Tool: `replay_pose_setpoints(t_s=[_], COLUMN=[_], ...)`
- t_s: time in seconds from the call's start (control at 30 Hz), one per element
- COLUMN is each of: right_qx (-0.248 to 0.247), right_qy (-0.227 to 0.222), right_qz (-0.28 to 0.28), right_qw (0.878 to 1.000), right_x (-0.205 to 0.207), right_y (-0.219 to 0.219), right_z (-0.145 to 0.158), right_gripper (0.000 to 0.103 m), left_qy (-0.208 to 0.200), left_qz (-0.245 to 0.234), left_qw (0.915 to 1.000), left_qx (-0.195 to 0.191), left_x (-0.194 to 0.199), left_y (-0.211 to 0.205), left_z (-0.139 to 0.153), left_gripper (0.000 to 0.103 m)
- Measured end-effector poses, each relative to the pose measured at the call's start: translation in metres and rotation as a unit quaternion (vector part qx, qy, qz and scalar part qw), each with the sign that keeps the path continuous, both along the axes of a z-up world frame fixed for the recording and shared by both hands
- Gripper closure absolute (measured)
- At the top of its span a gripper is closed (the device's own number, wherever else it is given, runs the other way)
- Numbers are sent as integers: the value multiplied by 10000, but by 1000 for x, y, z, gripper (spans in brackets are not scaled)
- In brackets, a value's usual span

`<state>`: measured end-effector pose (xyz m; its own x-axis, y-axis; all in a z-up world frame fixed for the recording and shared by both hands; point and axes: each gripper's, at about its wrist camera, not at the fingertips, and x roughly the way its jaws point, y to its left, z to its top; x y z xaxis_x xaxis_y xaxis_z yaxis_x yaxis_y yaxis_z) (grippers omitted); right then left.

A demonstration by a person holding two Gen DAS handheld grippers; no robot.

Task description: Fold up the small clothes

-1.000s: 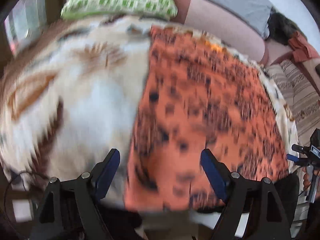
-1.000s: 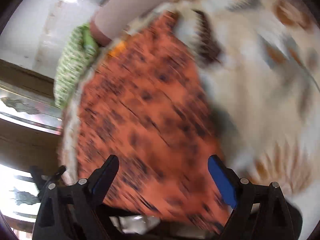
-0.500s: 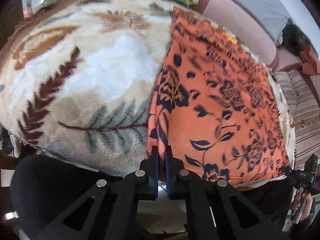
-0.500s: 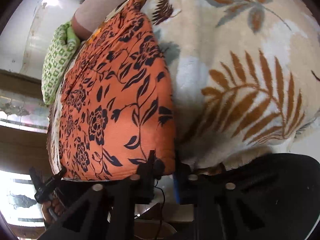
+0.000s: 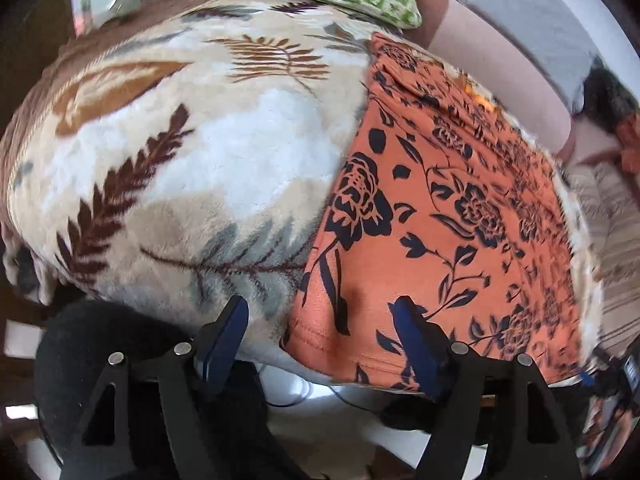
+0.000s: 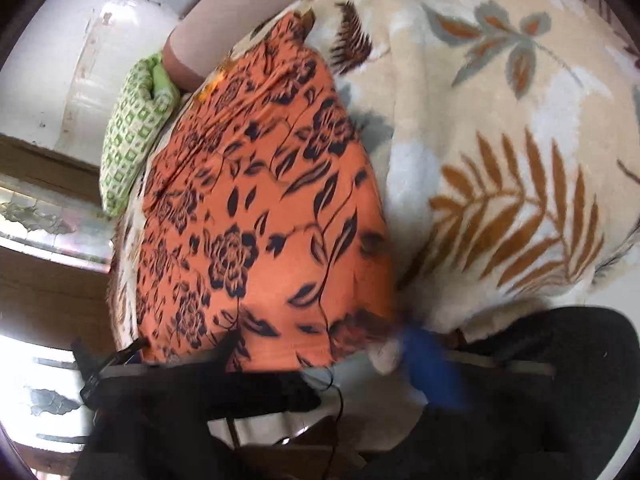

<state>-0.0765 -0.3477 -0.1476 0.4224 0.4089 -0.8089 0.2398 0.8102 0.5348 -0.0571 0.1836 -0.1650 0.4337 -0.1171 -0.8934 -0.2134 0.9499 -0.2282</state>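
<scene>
Left wrist view: my left gripper (image 5: pixel 320 332) was opening, jaws apart over the near corner of the orange floral garment (image 5: pixel 440 208), pads clear of it. The garment lay flat at centre-right on the leaf-print blanket (image 5: pixel 180 152).

Right wrist view: my right gripper (image 6: pixel 320 356), blurred, was opening over the garment's (image 6: pixel 260 208) lower hem, gripping nothing.

No text, label or number can be read anywhere.
</scene>
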Motion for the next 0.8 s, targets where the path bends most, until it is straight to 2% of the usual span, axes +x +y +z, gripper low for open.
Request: replay_pose_setpoints(t_s=[0.03, 0.07, 0.1, 0.17, 0.23, 0.3, 0.37, 0.43, 0.5, 0.53, 0.6, 0.67, 0.73, 0.8], right_qx=[-11, 72, 202, 458, 517, 804, 1054, 1215, 1332, 1413, 1688, 1776, 1836, 1878], right_qy=[65, 143, 264, 473, 347, 99, -216, -366, -172, -90, -90, -279, -607, -1105], right_qz=[30, 99, 133, 151, 330, 345, 392, 323, 280, 266, 247, 270, 318, 330], right_qw=[10000, 9998, 9994, 9977, 9975, 9961, 9934, 9914, 9905, 9896, 9853, 9833, 9806, 9754], right_x=[4, 8, 12, 14, 12, 9, 10, 20, 32, 38, 47, 64, 95, 145], right_y=[1, 1, 0, -3, 0, 3, -2, -9, -11, -11, -12, -13, -20, -22], right_z=[-3, -7, -15, -25, -16, 1, 20, 25, 8, 3, -1, 11, 36, 69], right_gripper=[4, 11, 42, 95, 95, 95, 95, 95, 95, 95, 95, 95, 95, 95], left_qy=[159, 246, 413, 215, 21, -248, -344, -73, 255, 291, 99, -246, -561, -967], left_qz=[-108, -180, -242, -238, -294, -269, -325, -282, -212, -214, -298, -461, -615, -707], left_qw=[9997, 9995, 9988, 9993, 9993, 9985, 9984, 9988, 9985, 9983, 9982, 9970, 9948, 9910], left_qx=[124, 78, -82, -196, -227, -406, -323, -406, -433, -466, -519, -579, -590, -597], left_x=[3, 5, 9, 9, 3, 1, 7, 15, 26, 31, 43, 65, 98, 148], left_y=[-5, -5, -7, -8, -5, 0, 0, 2, 1, 1, 0, -4, -7, -11], left_z=[-5, -9, -15, -4, 15, 39, 51, 39, 25, 25, 46, 78, 104, 136], left_gripper=[36, 92, 97, 97, 97, 97, 97, 97, 97, 97, 97, 97, 97, 97])
